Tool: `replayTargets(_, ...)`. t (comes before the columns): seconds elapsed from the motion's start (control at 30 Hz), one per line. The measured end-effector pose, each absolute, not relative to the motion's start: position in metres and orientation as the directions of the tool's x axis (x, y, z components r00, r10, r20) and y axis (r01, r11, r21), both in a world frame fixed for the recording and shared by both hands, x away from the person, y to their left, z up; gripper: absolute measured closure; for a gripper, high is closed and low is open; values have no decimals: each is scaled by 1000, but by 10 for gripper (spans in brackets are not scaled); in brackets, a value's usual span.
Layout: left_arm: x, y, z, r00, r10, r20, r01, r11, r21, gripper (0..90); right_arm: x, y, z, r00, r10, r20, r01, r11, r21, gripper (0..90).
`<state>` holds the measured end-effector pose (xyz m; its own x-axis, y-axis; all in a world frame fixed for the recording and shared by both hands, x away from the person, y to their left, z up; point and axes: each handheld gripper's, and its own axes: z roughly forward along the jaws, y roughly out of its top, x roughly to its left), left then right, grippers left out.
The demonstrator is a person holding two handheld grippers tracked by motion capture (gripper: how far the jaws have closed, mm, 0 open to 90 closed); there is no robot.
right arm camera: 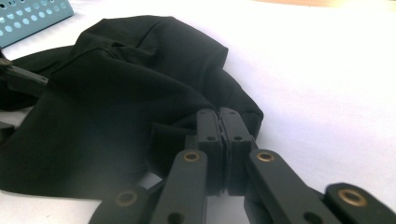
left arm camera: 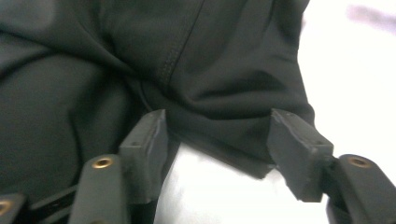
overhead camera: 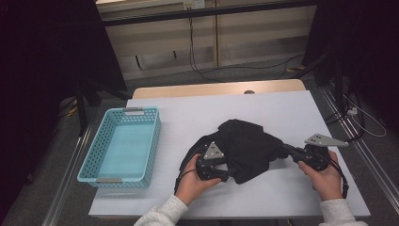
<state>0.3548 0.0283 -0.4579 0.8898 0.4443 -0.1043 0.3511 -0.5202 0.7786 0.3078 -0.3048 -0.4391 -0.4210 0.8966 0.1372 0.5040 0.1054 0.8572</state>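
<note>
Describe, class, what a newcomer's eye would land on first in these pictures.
First, the crumpled black garment in the middle of the white table, held between two hands. The right gripper is shut on the garment's edge at its right side, while the left gripper straddles a hem at its left, jaws apart. Next, the empty blue basket at the table's left edge.

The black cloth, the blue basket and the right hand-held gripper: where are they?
black cloth [overhead camera: 247,143], high view, middle of the crumpled fabric.
blue basket [overhead camera: 88,159], high view, left wall.
right hand-held gripper [right arm camera: 219,116], right gripper view, tips of the closed jaws.
</note>
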Motion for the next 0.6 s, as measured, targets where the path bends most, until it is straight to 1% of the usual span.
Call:
replayTargets(0.03, 355, 26, -460, 888, 448, -101, 353, -524, 775, 397, 308, -305, -439, -421, 897, 137, 504, 105, 857, 885)
replayTargets(0.1, 355, 23, -461, 887, 450, -103, 362, -540, 760, 441, 307, -305, -439, -421, 897, 134, 503, 108, 857, 885)
replayTargets(0.13, 355, 20, -460, 885, 454, -102, 365, -541, 758, 482, 305, -305, -439, -420, 898, 134, 505, 109, 856, 885)
replayTargets(0.2, 356, 17, -459, 877, 460, -141, 399, -532, 747, 600, 303, -305, -440, -420, 897, 134, 504, 108, 857, 885)
replayTargets(0.3, 355, 12, -458, 865, 473, -166, 427, -523, 738, 774, 300, -306, -440, -422, 898, 128, 507, 117, 854, 885)
replayTargets(0.33, 355, 12, -456, 863, 475, -170, 434, -528, 730, 814, 298, -307, -439, -422, 898, 126, 507, 118, 854, 885)
replayTargets(0.4, 356, 17, -447, 851, 490, -192, 462, -521, 717, 835, 296, -308, -438, -421, 899, 120, 500, 120, 858, 885)
replayTargets(0.43, 358, 23, -440, 842, 493, -218, 481, -503, 718, 842, 295, -309, -437, -418, 901, 118, 499, 119, 858, 885)
replayTargets(0.5, 362, 39, -424, 829, 502, -247, 495, -454, 741, 845, 294, -309, -435, -420, 900, 120, 492, 115, 863, 885)
replayTargets(0.6, 373, 70, -403, 783, 552, -288, 534, -359, 765, 851, 296, -304, -431, -442, 890, 112, 478, 127, 869, 884)
